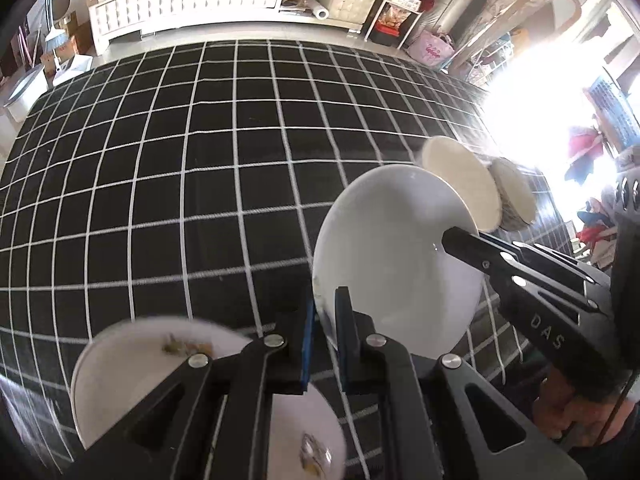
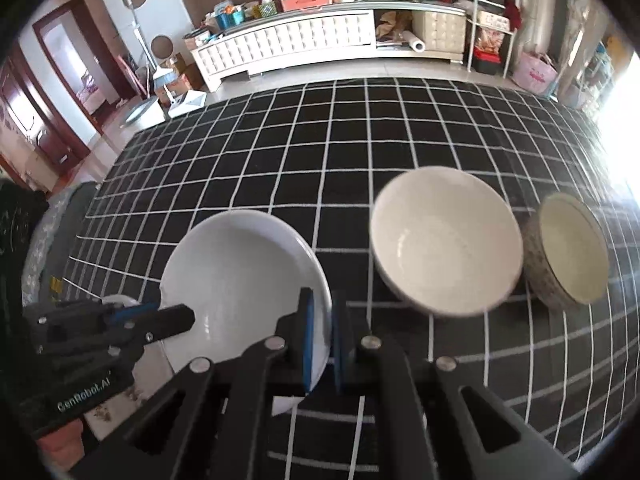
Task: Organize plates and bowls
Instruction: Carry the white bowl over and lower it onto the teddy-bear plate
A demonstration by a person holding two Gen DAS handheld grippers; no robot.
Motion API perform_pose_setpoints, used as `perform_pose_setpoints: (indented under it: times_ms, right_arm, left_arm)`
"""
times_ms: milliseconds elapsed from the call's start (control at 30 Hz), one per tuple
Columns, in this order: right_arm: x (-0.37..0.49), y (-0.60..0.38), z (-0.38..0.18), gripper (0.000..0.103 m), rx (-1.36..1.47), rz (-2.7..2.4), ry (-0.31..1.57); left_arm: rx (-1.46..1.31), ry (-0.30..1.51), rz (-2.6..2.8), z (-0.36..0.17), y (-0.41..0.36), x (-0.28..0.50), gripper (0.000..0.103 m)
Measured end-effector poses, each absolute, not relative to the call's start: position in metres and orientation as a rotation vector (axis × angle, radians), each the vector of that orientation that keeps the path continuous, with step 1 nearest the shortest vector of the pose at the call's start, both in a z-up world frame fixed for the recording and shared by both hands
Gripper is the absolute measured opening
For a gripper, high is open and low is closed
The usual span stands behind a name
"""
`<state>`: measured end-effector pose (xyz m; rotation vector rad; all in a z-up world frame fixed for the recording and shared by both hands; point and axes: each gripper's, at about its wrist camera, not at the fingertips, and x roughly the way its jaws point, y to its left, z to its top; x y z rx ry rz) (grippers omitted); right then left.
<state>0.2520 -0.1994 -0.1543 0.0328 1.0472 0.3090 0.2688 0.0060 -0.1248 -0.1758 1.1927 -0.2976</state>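
Both grippers grip one white plate (image 1: 384,248), held tilted above the table. My left gripper (image 1: 324,320) is shut on its near-left rim. My right gripper (image 2: 322,344) is shut on the plate (image 2: 240,272) at its right rim; it shows in the left wrist view (image 1: 464,240) clamped on the far rim. A cream bowl (image 2: 444,240) and a patterned bowl (image 2: 568,248) sit to the right on the table. A white floral plate (image 1: 132,364) lies below my left gripper.
A black tablecloth with a white grid (image 1: 200,160) covers the table. A white cabinet (image 2: 300,40) and shelves stand beyond the far edge. Bright window glare is at the right.
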Motion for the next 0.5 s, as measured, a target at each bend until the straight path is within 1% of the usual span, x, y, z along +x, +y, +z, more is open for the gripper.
perform_pose_setpoints:
  times_ms: [200, 500]
  right_arm:
    - [0.226, -0.208, -0.146, 0.011, 0.046, 0.308, 1.038]
    - [0.2, -0.22, -0.157, 0.011, 0.055, 0.284, 1.069]
  left_arm:
    - [-0.154, 1.169, -0.294, -0.109, -0.007, 0.245, 0.008]
    - [-0.133, 1.178, -0.289, -0.121, -0.022, 0.203, 0.008]
